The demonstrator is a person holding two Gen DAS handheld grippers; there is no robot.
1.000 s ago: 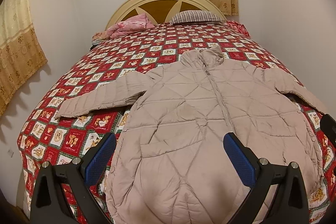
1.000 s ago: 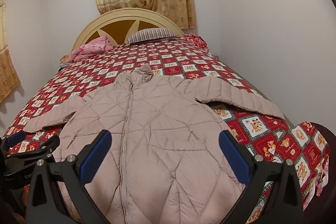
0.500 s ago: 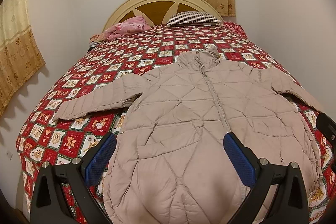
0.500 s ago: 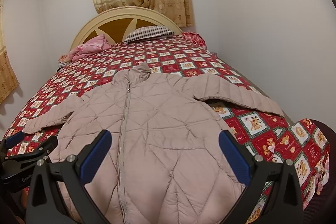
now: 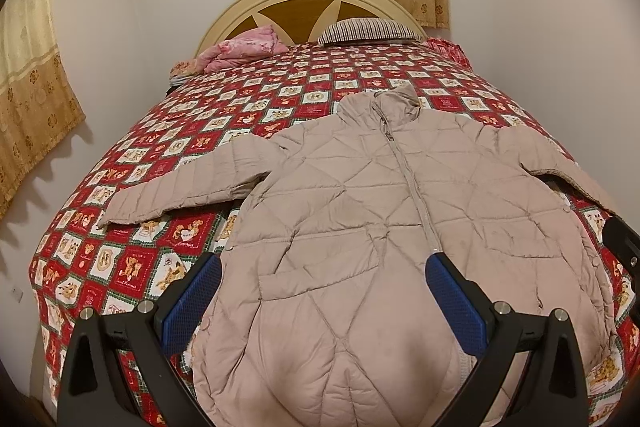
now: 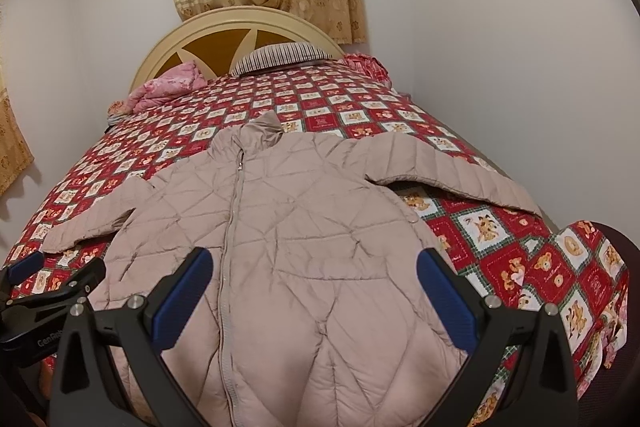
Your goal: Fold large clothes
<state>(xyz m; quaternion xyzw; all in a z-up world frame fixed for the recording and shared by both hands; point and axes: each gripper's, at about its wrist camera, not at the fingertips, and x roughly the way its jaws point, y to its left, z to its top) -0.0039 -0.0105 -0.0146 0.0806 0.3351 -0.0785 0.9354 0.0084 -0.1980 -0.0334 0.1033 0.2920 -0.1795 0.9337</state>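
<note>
Across the near half of the bed (image 5: 132, 267) a beige quilted jacket (image 5: 360, 219) lies face up, zipped, collar toward the headboard (image 5: 312, 7), hem hanging at the foot edge. Left sleeve (image 5: 180, 187) is spread out from the jacket body; right sleeve (image 6: 448, 171) likewise, reaching twd the wall-side edge. Left gripper (image 5: 320, 291) hovers above the jacket's lower half, jaws wide apart, nothing held. Right gripper (image 6: 312, 279) same: spread, empty, over the lower front w/ the zipper (image 6: 232, 227) just inside its left pad.

Risks, as judged: puffy slick fabric may slip from a shallow pinch; grabbing only the top layer would lift the front w/o the back; right cuff sits near the bed edge & could slide off when the body is pulled.
</note>
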